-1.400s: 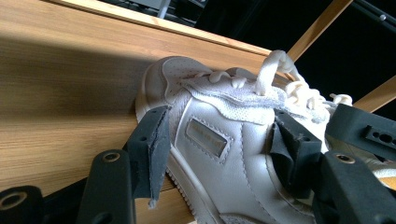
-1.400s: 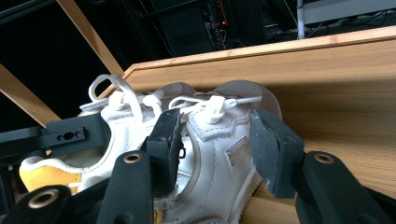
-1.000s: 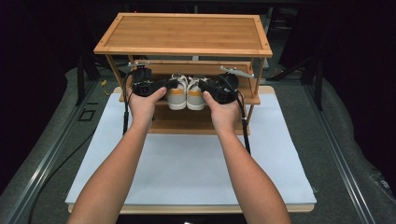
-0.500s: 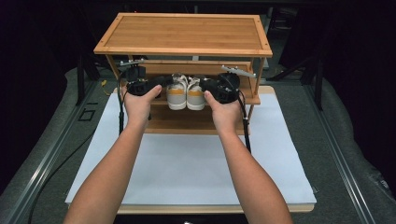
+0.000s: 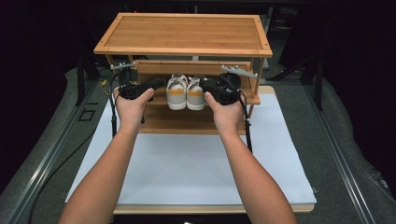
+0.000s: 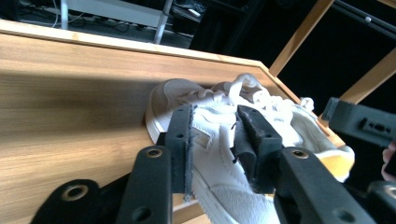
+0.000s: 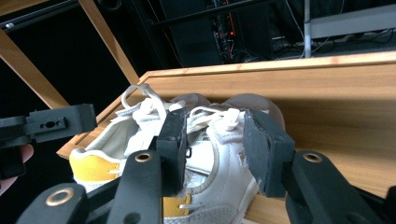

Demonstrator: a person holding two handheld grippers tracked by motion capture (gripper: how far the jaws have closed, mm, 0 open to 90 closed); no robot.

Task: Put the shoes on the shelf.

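Straddling the shoes (image 5: pixel 186 91), both grippers' fingers (image 6: pixel 180 140), contact indiscernible.

Bamboo rack (image 5: pixel 184 32) sits at the far end of a white board (image 5: pixel 187 163). Grey carpet (image 5: pixel 345 140) surrounds the board, with a metal floor rail (image 5: pixel 51 154) left of it. Behind the rack the room is dark, with stands and cables.

Both forearms are reaching forward, side by side. The left gripper (image 5: pixel 156 84) and right gripper (image 5: pixel 205 84) are pointing inward, their jaws just closing.
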